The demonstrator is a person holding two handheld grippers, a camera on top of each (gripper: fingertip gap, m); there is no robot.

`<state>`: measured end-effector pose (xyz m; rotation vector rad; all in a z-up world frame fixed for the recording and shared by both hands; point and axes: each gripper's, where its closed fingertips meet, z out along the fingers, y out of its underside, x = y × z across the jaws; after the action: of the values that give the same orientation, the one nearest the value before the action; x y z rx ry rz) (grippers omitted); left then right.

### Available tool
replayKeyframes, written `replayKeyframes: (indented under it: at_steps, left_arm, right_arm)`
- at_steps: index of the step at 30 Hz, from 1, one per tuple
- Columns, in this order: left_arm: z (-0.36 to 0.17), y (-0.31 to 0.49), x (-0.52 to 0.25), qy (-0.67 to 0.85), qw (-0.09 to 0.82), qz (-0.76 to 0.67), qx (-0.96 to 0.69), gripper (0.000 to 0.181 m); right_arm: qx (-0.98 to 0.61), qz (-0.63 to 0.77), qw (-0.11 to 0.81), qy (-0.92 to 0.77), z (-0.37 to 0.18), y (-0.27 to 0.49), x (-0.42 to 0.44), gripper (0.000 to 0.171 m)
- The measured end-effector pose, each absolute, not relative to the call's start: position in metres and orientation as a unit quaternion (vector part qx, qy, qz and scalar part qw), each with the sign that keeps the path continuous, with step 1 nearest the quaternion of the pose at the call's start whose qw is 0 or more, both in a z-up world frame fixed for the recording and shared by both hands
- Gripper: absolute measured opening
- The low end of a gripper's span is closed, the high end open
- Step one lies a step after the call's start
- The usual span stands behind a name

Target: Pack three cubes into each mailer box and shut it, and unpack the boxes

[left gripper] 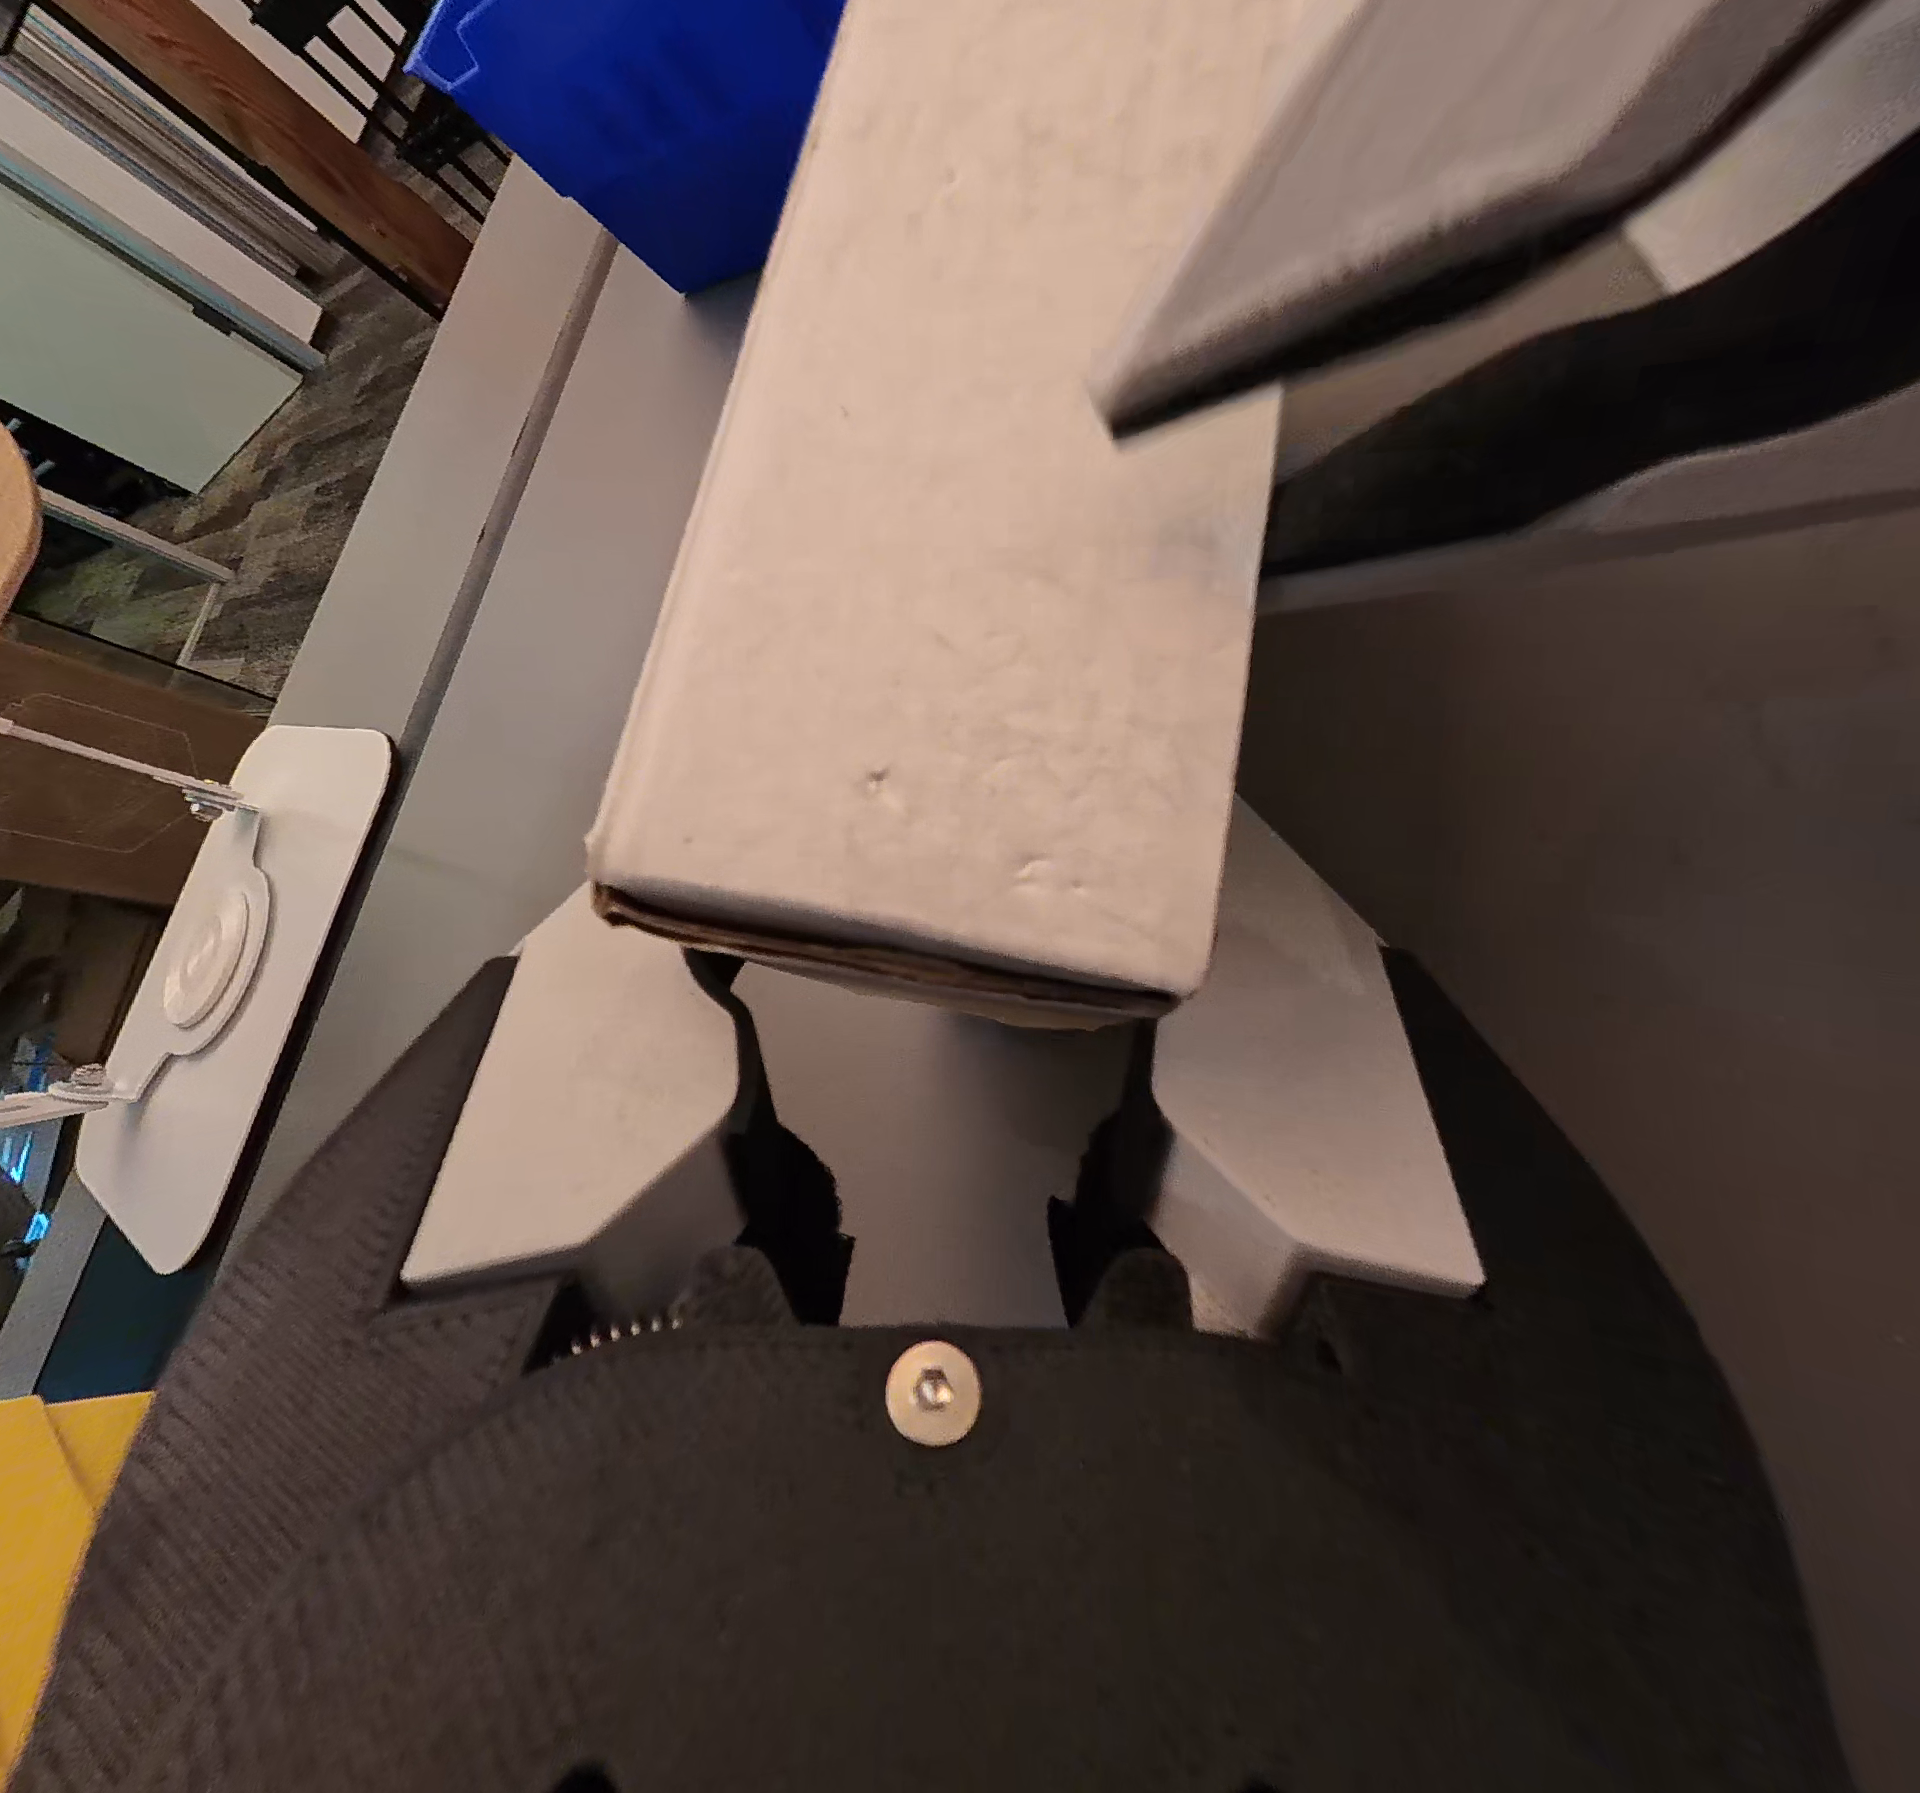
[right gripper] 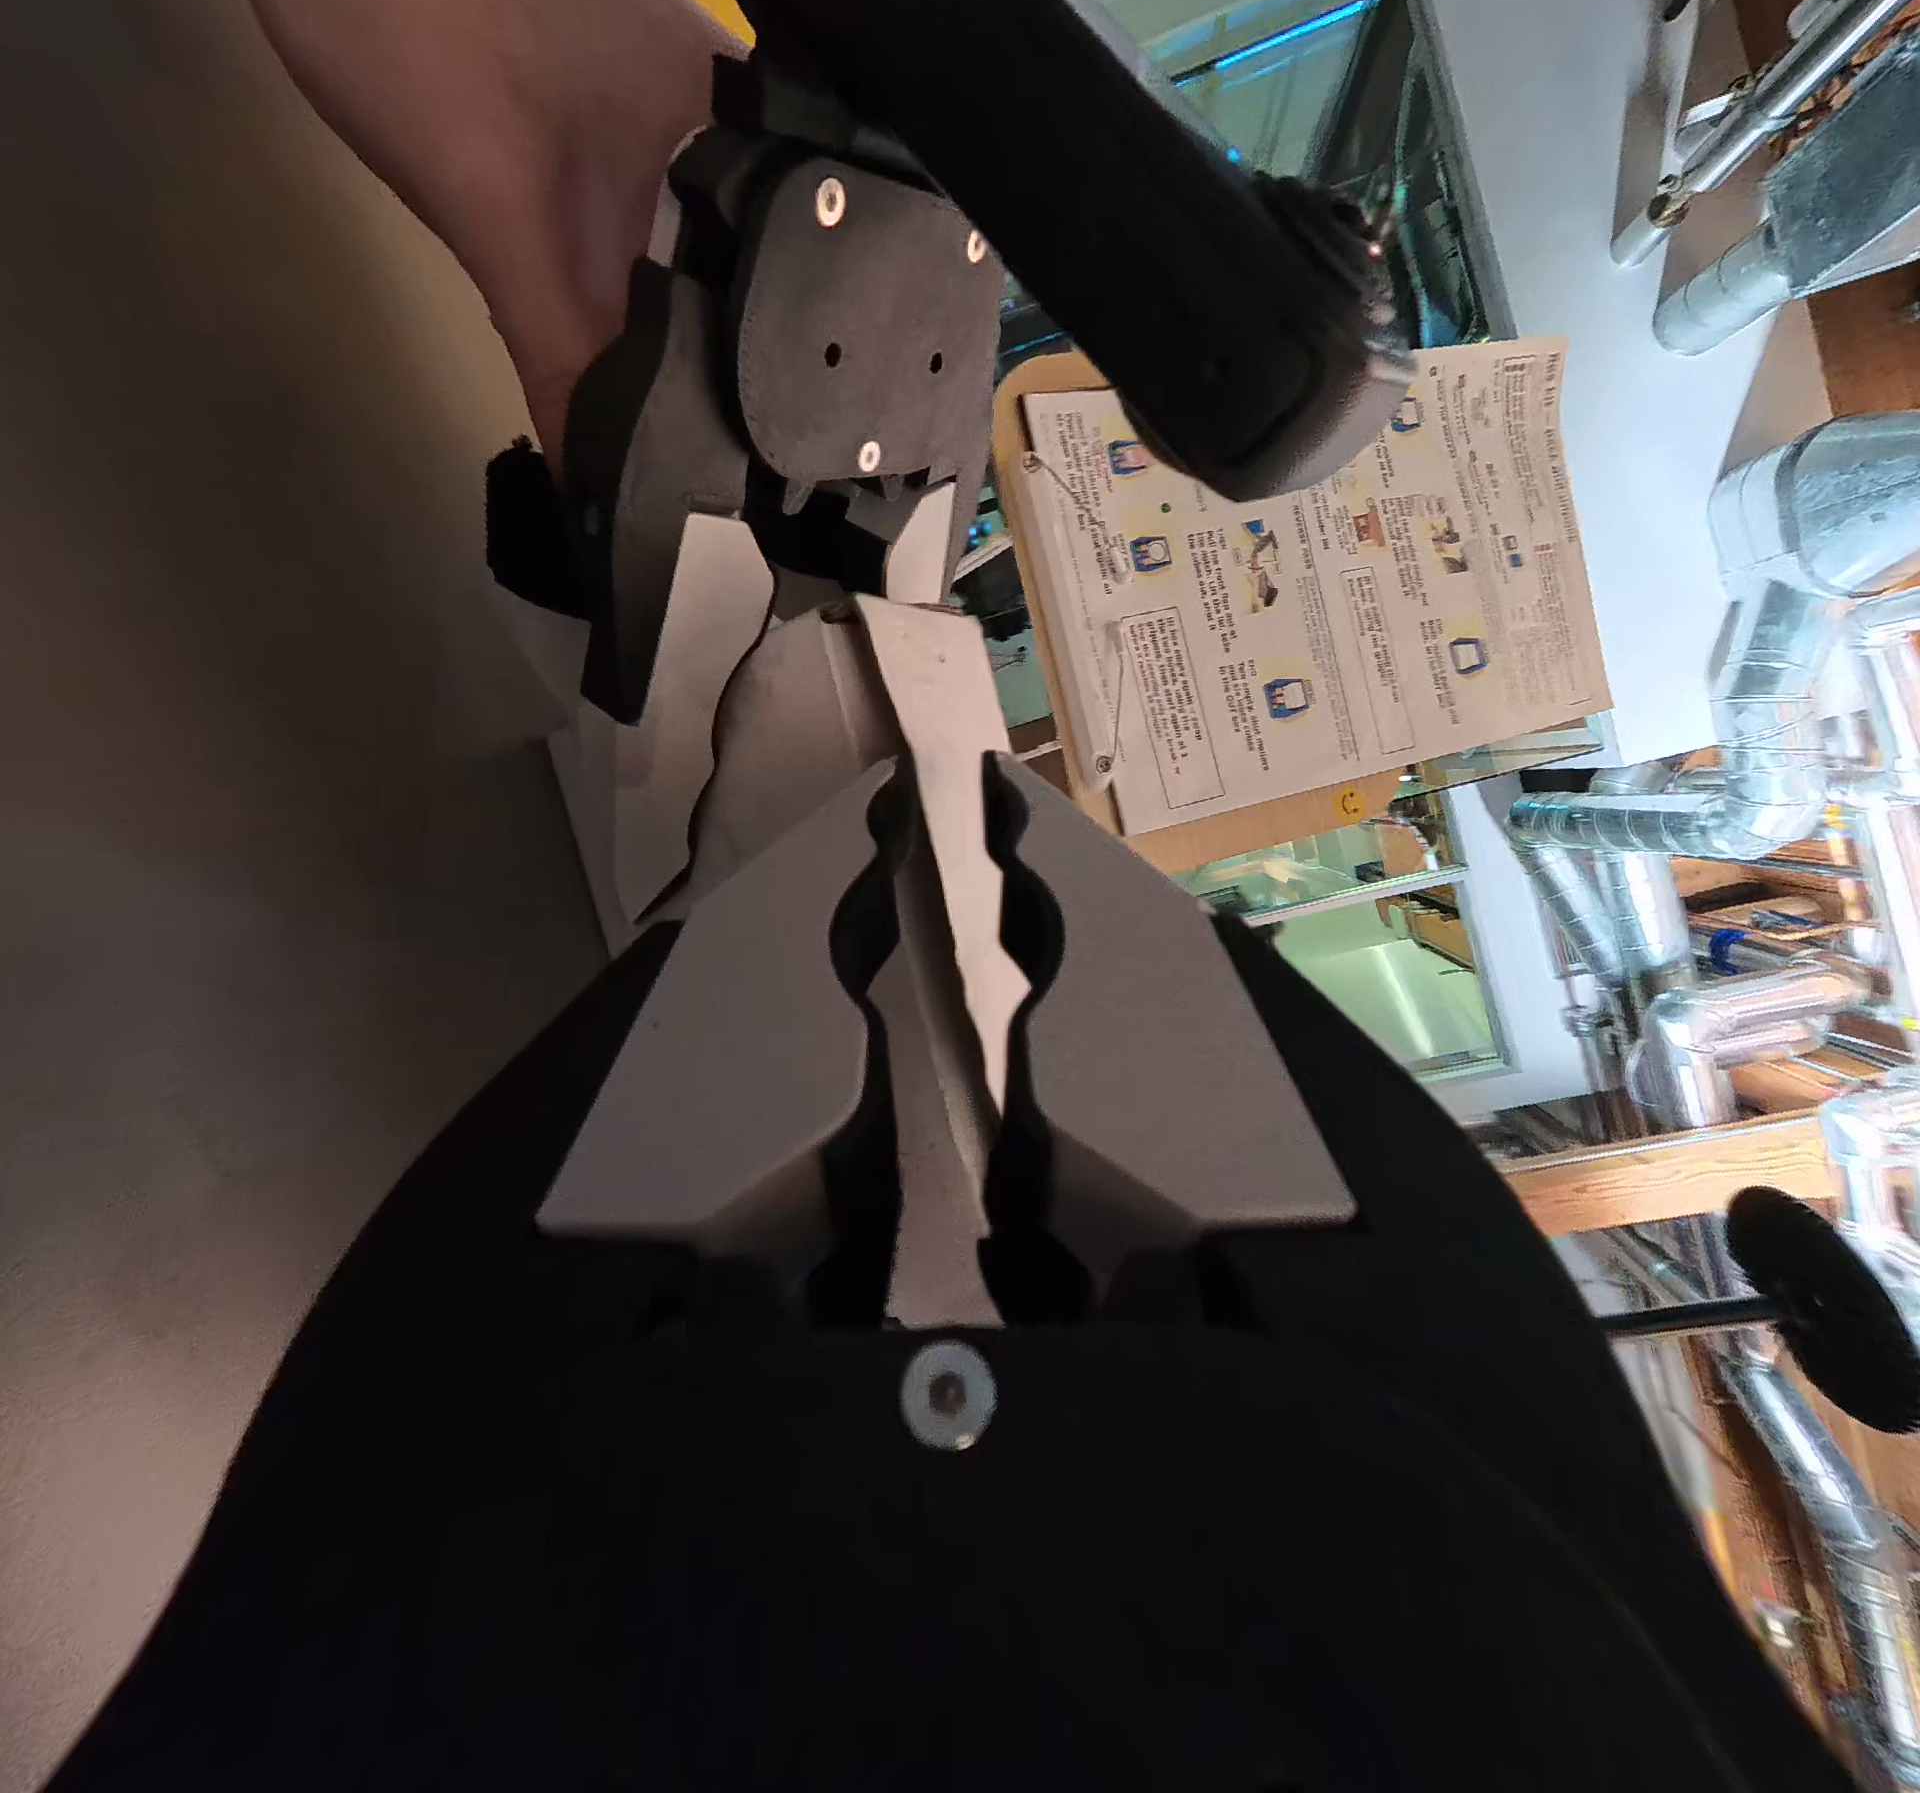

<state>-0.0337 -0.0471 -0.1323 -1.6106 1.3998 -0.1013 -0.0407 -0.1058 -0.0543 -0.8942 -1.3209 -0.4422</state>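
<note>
Your left gripper point(left gripper: 940, 974) clamps the white mailer box point(left gripper: 935, 517) end-on, long axis toward frame top, while your right gripper point(right gripper: 940, 922) pinches its thin flap point(right gripper: 935, 735) edge-on at centre.

Mailer box point(left gripper: 935, 517) — white cardboard, outer face scuffed and dented, brown corrugated edge showing at its near end. Shut, seen narrow side on. Pose: lifted, tilted, near end held between grey fingers point(left gripper: 582, 1109); seen edge-on point(right gripper: 935, 704) from the right wrist view.
</note>
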Motion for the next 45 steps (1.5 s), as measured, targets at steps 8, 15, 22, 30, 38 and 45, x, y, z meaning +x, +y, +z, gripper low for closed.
replayKeyframes:
  at_steps: [8, 15, 22, 30, 38, 45]
  left_arm:
    - [-0.133, -0.047, -0.035, 0.574, 0.474, -0.048, -0.666, 0.078]
    - [-0.133, -0.048, -0.034, 0.572, 0.472, -0.047, -0.669, 0.077]
    - [-0.133, -0.046, -0.036, 0.573, 0.474, -0.037, -0.668, 0.077]
    - [-0.133, -0.049, -0.035, 0.574, 0.465, -0.05, -0.672, 0.077]
    - [-0.134, -0.051, -0.037, 0.576, 0.458, -0.059, -0.675, 0.077]
    - [-0.134, -0.049, -0.037, 0.577, 0.457, -0.046, -0.676, 0.077]
  right_arm:
    - [-0.379, -0.228, 0.672, -0.594, -0.054, -0.099, -0.041, 0.013]
    - [-0.407, -0.21, 0.663, -0.592, -0.053, -0.099, -0.039, 0.008]
    - [-0.412, -0.212, 0.66, -0.592, -0.052, -0.098, -0.039, 0.007]
    - [-0.392, -0.231, 0.671, -0.585, -0.048, -0.098, -0.036, 0.018]
    - [-0.376, -0.286, 0.668, -0.574, -0.049, -0.09, -0.018, 0.01]
    - [-0.423, -0.246, 0.666, -0.562, -0.044, -0.086, -0.015, 0.006]
